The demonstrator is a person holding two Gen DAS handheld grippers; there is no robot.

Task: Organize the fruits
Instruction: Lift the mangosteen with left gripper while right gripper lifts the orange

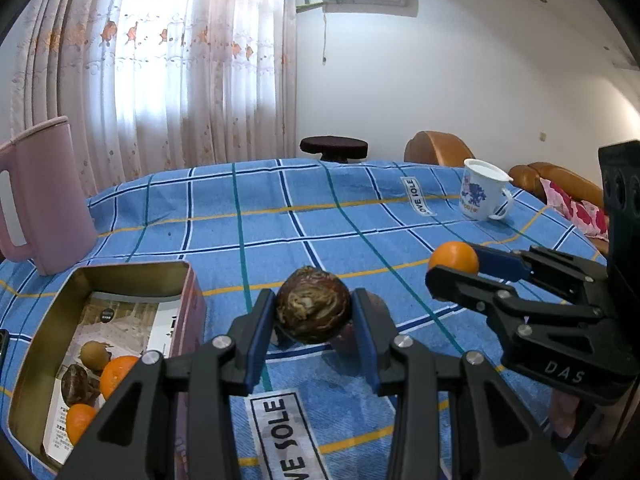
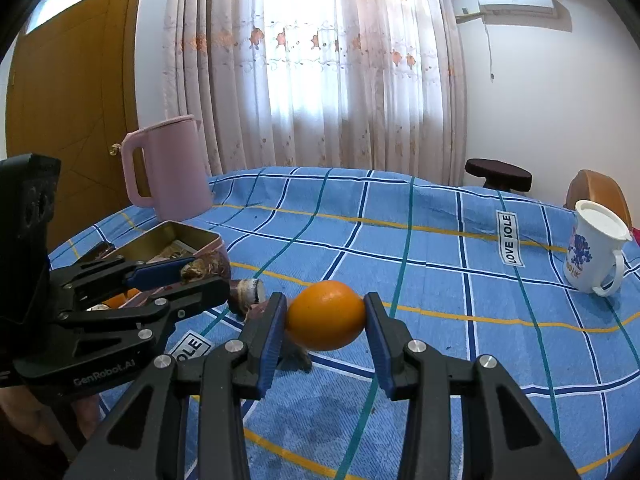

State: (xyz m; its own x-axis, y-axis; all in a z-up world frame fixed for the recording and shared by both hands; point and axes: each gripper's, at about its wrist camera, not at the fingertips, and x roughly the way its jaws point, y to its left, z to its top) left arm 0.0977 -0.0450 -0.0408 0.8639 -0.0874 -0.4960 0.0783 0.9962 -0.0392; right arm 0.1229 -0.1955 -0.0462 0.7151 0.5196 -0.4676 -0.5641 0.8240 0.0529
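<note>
My left gripper is shut on a mottled brown round fruit, which hangs just above the blue checked cloth. To its right, my right gripper is shut on an orange. The right wrist view shows that orange squeezed between the blue pads of the right gripper. There the left gripper reaches in from the left with the brown fruit. An open tin box at the left holds two oranges, a brown fruit and a kiwi-like one.
A pink jug stands behind the tin box. A white printed mug stands at the far right of the cloth. Another brown fruit lies on the cloth between the grippers. A dark stool and a sofa stand beyond the table.
</note>
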